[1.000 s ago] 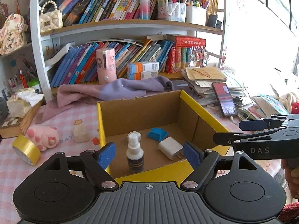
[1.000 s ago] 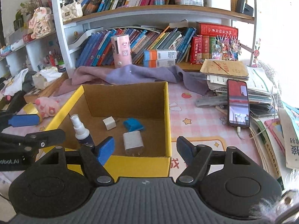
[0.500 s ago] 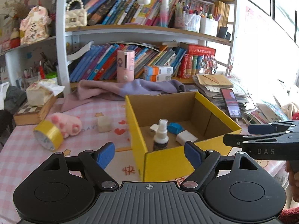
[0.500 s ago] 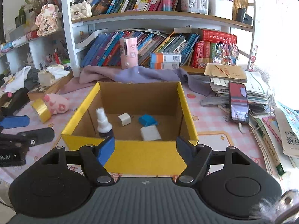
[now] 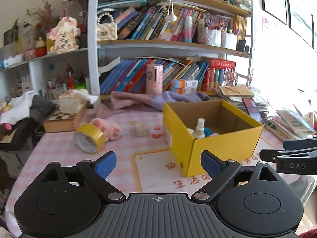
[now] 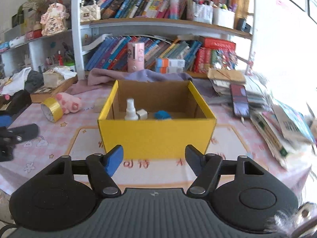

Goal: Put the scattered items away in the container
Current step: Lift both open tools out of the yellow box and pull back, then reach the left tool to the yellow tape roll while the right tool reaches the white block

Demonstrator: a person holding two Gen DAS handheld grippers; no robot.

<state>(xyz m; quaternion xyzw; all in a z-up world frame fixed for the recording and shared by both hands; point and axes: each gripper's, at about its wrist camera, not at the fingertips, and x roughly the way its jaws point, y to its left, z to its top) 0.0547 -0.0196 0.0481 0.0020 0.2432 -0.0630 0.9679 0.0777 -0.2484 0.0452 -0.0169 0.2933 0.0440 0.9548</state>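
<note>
Right wrist view: we hold both grippers level before the yellow box (image 6: 156, 136), right gripper (image 6: 154, 159) and left gripper (image 5: 158, 161) fingers spread, gripping nothing.

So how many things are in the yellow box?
3 show: a white spray bottle at the left, a small white cube touching it, and a blue thing to the right. The box's front wall may hide more.

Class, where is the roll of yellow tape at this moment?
The roll of yellow tape lies on the pink tablecloth left of the yellow box, touching the pink plush toy.
</note>
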